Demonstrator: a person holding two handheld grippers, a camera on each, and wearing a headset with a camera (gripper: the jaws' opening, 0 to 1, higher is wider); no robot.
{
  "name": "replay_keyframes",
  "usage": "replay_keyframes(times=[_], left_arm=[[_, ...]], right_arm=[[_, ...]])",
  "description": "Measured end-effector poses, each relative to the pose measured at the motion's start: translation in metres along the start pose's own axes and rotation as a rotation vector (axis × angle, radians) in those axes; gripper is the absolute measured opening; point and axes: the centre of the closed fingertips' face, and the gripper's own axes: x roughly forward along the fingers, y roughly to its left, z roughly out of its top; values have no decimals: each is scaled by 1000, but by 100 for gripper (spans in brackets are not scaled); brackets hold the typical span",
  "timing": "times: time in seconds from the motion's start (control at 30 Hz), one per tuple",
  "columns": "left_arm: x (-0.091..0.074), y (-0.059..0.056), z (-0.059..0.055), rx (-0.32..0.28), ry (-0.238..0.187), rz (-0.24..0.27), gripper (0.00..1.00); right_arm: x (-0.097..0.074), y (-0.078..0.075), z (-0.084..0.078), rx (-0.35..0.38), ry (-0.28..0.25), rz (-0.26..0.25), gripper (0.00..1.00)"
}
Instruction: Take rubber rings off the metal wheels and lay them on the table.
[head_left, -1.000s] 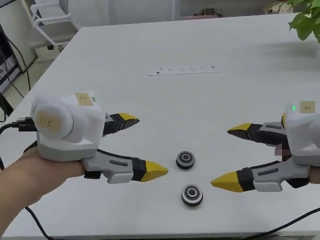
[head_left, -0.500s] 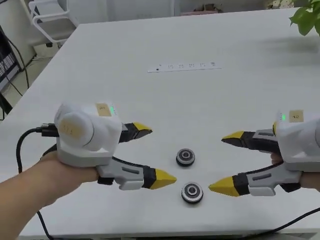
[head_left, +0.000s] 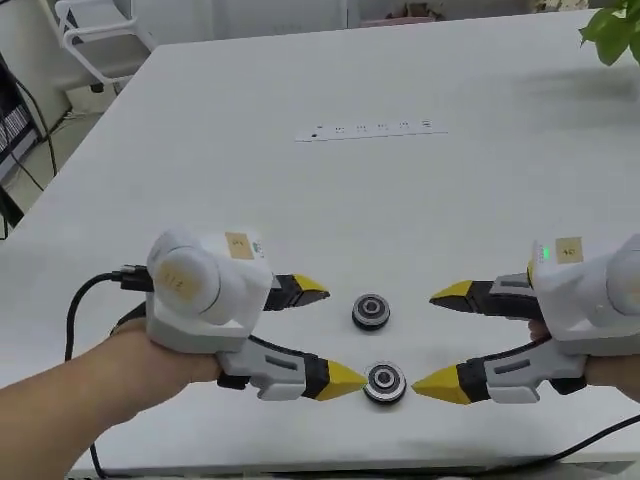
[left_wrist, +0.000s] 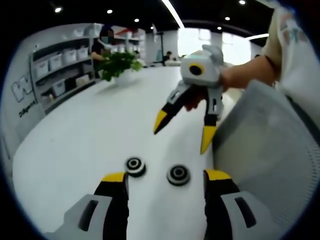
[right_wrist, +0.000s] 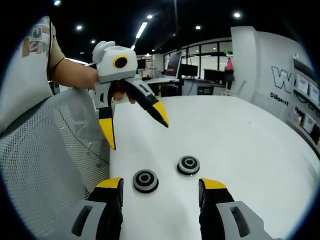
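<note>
- Head view: both grippers hang low over the white table, and the near wheel lies between them; every place below is given from that wheel.
- The left gripper has its jaws wide apart, and its lower yellow tip is just beside the near wheel on the left. The right gripper mirrors it: jaws apart, holding nothing, lower tip just beside the wheel on the right.
- The far wheel sits just beyond the near wheel, close to it but not touching.
- Each wheel seems to have its dark rubber ring on it, so I judge no ring has been removed yet and the step in hand is getting the first grip.
- In the left gripper view the near wheel lies ahead between that gripper's own tips, slightly toward the right one.
- To do it well, I would pin the metal hub with one gripper and close the other on the ring's outer edge only.
- Then peel the ring up at one spot and roll it off; a straight pull would probably drag the light wheel along.
- Keep the tips clear of the far wheel, which could be knocked away.
- Lay the freed ring on bare table well apart from the near wheel.
</note>
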Motion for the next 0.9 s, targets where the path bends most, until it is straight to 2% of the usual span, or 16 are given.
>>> replay_keyframes(times=[0.13,0.9], left_arm=[[4,-3,-4,11,21,-19,59],[32,-19,-13,22,62,-100,43]], right_arm=[[4,2,-5,4,11,15,57],[19,13,-16,-7,33,72,42]])
